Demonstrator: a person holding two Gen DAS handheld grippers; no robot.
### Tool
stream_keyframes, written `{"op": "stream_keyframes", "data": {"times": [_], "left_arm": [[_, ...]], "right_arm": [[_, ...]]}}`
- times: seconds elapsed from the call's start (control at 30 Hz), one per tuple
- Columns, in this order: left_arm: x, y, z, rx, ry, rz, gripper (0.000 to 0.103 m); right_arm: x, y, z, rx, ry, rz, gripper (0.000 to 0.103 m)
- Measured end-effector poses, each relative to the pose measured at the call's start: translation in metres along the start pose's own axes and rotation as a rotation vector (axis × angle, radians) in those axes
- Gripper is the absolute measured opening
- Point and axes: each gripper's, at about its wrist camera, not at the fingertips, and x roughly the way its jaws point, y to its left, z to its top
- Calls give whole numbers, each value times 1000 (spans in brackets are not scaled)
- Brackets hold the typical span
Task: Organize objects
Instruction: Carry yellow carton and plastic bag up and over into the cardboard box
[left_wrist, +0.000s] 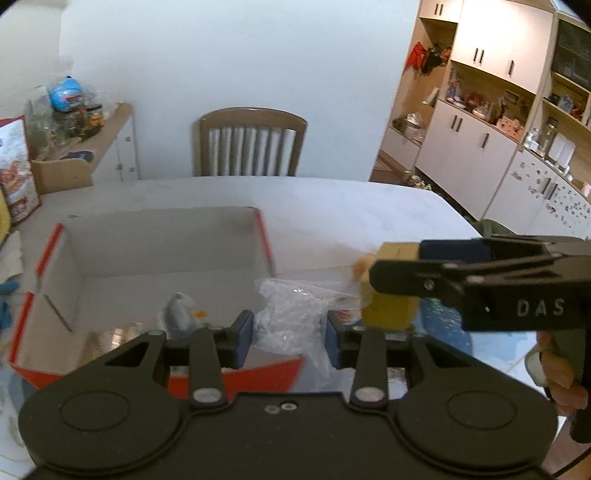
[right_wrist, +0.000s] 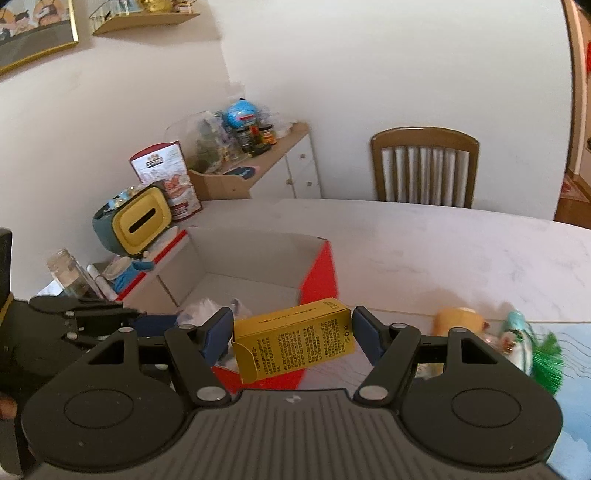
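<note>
Left wrist view: the left tool (left_wrist: 290, 338) hangs over the near right corner of the red-and-white cardboard box (left_wrist: 159, 266), its blue pads spread apart with a crumpled clear plastic bag (left_wrist: 291, 314) lying loosely between them; nothing is gripped, so it is released. The box sits open on the white desk (left_wrist: 351, 206), with a few wrapped items inside near its front wall. From the right edge the right tool (left_wrist: 397, 280) reaches in sideways, clenched on a yellow carton (left_wrist: 388, 310) held just beside the box's right wall. A hand (left_wrist: 561, 373) grips its handle. A wooden chair (left_wrist: 253, 142) stands behind the desk.

Right wrist view: the right tool (right_wrist: 291, 332) grasps the yellow carton (right_wrist: 295, 339) lengthwise, a pad at each end, the carton tilted, its left flap slightly open. It hangs above the box's (right_wrist: 258, 266) near red corner. The left tool (right_wrist: 140, 321) shows at the left edge. A yellow-and-teal tissue holder (right_wrist: 136, 221) stands beside the box, and a green-tufted toy (right_wrist: 539, 354) lies on the desk (right_wrist: 461, 251) to the right.
</note>
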Motion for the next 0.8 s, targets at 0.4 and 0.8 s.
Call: {"op": "stream_keyframes", "data": {"times": [0.4,0.8], "left_arm": [[1,74,27,-34,-10,92,38],[38,123,27,-15,61,153,38]], "right_arm": [[43,53,16,-65,33,23,70],[98,83,18,-107,104,-5,70]]}}
